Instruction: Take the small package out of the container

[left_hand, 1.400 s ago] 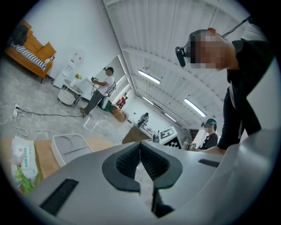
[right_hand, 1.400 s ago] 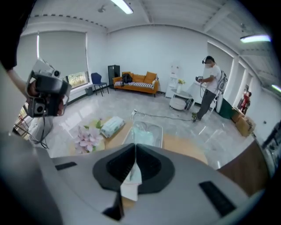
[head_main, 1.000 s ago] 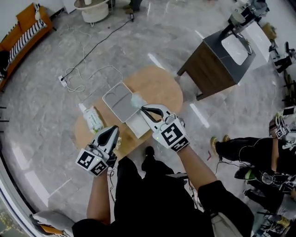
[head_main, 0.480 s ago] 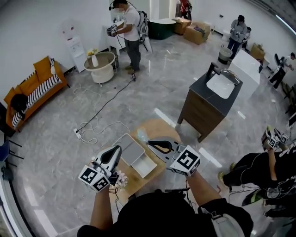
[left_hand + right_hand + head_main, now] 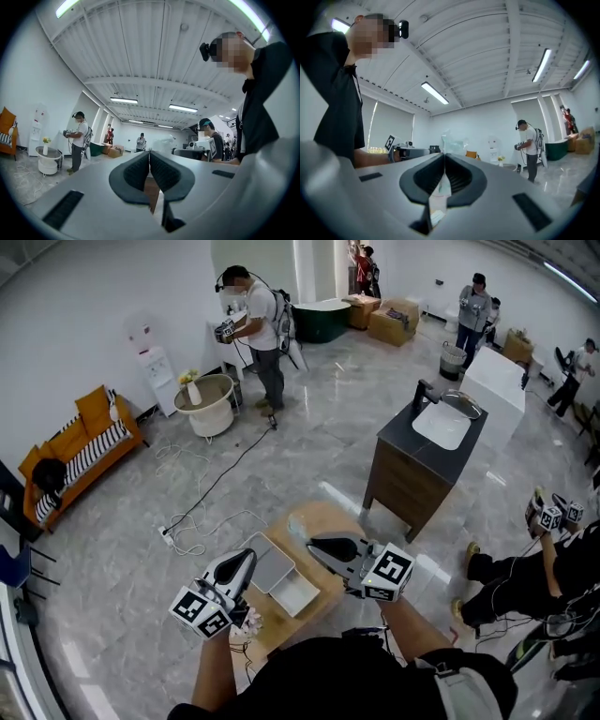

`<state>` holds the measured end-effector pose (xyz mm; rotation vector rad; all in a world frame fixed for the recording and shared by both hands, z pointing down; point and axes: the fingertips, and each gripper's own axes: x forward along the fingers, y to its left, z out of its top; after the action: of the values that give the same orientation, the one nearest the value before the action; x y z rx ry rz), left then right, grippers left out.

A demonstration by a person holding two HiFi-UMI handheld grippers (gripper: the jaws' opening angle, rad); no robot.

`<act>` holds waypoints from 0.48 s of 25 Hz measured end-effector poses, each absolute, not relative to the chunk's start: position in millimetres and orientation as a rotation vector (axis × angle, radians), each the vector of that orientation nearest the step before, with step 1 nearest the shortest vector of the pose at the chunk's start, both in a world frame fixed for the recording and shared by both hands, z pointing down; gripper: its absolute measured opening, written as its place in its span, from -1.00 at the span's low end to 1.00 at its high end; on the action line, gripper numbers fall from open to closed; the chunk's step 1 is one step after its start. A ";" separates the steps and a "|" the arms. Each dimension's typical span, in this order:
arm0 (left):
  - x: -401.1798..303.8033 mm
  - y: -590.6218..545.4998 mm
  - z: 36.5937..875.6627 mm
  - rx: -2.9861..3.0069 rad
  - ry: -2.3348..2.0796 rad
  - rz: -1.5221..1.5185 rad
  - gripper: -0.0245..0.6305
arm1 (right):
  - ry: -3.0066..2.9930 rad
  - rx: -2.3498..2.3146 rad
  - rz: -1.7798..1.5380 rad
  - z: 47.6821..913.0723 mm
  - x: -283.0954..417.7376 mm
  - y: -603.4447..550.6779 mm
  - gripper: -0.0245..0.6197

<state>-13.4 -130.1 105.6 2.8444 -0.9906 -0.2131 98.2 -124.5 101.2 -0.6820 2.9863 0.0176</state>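
Observation:
The small clear package [image 5: 297, 524] sticks out from the tip of my right gripper [image 5: 311, 542], which is shut on it above the wooden table [image 5: 333, 517]. In the right gripper view the package [image 5: 451, 139] shows as crinkled clear film beyond my right gripper [image 5: 444, 154], with its lower edge pinched between the pads. The white container [image 5: 302, 596] sits on the table beside its grey lid [image 5: 269, 564]. My left gripper [image 5: 249, 557] hovers over the table's left part, shut with nothing in it; in its own view the left gripper [image 5: 149, 152] has both pads together.
A dark cabinet with a sink [image 5: 427, 460] stands right of the table. A power cable [image 5: 202, 512] lies on the floor to the left. A person [image 5: 255, 329] stands by a round white stand [image 5: 211, 404]; another sits at right [image 5: 539, 568]. An orange sofa [image 5: 80, 446] lines the left wall.
The head view has tilted up from the table to the room. Both grippers have risen, the right one carrying the package up and away from the container.

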 end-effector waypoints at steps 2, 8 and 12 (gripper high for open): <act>0.0 -127.6 113.1 2.839 -0.972 -0.216 -0.87 | 2.965 -0.662 -0.005 100.6 109.1 -120.5 -0.86; 35.7 -119.9 117.6 2.834 -0.920 -0.212 -0.87 | 2.944 -0.657 -0.050 98.7 135.5 -113.4 -0.86; 42.6 -117.5 110.9 2.844 -0.883 -0.230 -0.87 | 2.925 -0.654 -0.073 92.9 138.3 -109.2 -0.86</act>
<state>42.6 -117.5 110.9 2.8444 -0.8830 -0.2303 138.3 -109.2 92.9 -0.6541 2.9247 -0.0733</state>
